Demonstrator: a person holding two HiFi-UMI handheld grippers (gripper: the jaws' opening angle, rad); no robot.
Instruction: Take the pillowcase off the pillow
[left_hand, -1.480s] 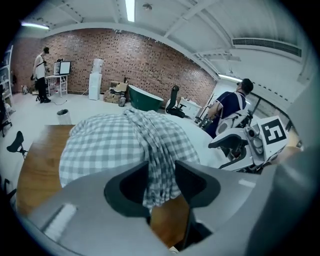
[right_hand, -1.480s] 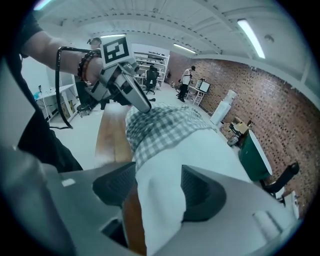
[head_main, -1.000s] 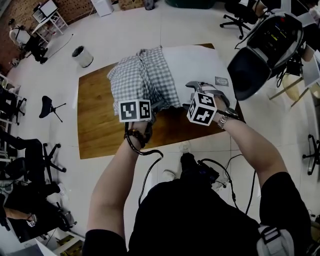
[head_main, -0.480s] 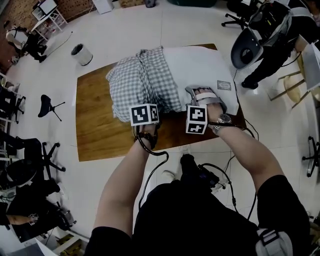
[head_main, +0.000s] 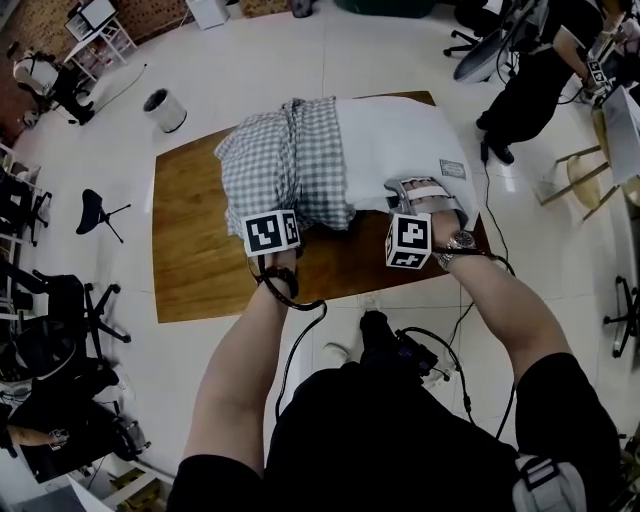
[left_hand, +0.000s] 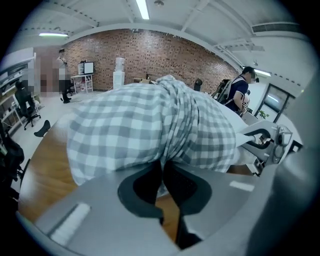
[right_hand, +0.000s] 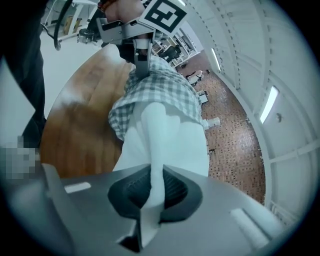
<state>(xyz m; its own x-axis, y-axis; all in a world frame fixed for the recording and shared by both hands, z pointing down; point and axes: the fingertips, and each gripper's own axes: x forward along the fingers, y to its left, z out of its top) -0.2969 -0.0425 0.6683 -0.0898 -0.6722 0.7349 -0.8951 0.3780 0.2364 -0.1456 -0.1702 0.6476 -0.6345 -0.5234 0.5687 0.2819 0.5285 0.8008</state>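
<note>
A white pillow lies on the wooden table, with a grey-and-white checked pillowcase bunched over its left half. My left gripper is at the pillowcase's near edge; its jaws have just been closing and now pinch a fold of checked cloth at my left gripper. My right gripper is at the bare pillow's near edge. Its jaws have also just been closing, and a ridge of white pillow fabric is clamped in my right gripper.
The table's near edge runs just under both grippers. A grey bin stands on the floor at the far left, a stool to the left, office chairs beyond. A person stands at the far right. Cables trail below.
Both grippers moved forward and down onto the near edge of the bedding and closed, the left on checked cloth, the right on white fabric. The person at the far right moved away.
</note>
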